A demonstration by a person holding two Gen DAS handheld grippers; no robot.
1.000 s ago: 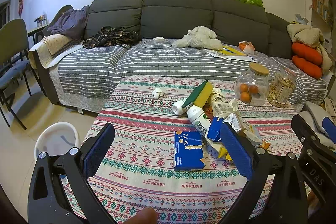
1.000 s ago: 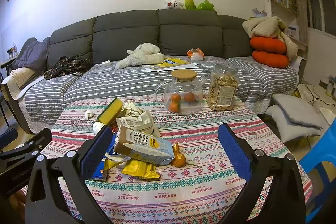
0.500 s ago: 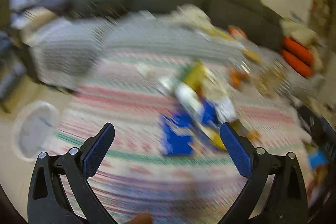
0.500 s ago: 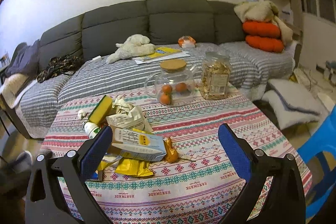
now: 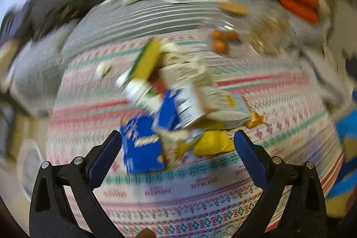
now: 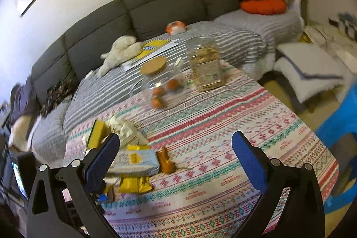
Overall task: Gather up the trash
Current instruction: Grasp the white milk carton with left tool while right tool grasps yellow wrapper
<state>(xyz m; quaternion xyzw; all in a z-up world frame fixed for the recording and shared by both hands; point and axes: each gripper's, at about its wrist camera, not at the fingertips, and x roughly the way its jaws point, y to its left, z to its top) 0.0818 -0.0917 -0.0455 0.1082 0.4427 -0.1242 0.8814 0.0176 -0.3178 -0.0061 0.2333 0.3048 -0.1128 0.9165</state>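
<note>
The left gripper [image 5: 177,145] hangs with its jaws spread wide and nothing between them, over the near edge of the trash heap on the patterned tablecloth [image 5: 200,191]; the right gripper [image 6: 175,150] is likewise spread and empty, above the cloth to the right of the heap. The left wrist view is heavily blurred by motion, so labels there cannot be read.

The trash lies in one loose pile on the left part of the table. Counted in the left view: one flat blue box [image 5: 140,148] nearest the gripper, one pale blue drink carton [image 5: 227,107] lying on its side on top, one yellow wrapper [image 5: 214,142] under it, one orange wrapper [image 5: 254,121] just beside the carton's right end, one white bottle [image 5: 139,92] lying tilted, one green-and-yellow sponge [image 5: 147,59] leaning at the back, and crumpled white paper [image 5: 185,73] in the middle. One small white scrap [image 5: 103,67] lies apart to the left.

Behind the heap stand two containers: one glass jar with a cork lid [image 6: 161,84] holding three orange fruits, and one clear snack jar [image 6: 206,67].
</note>
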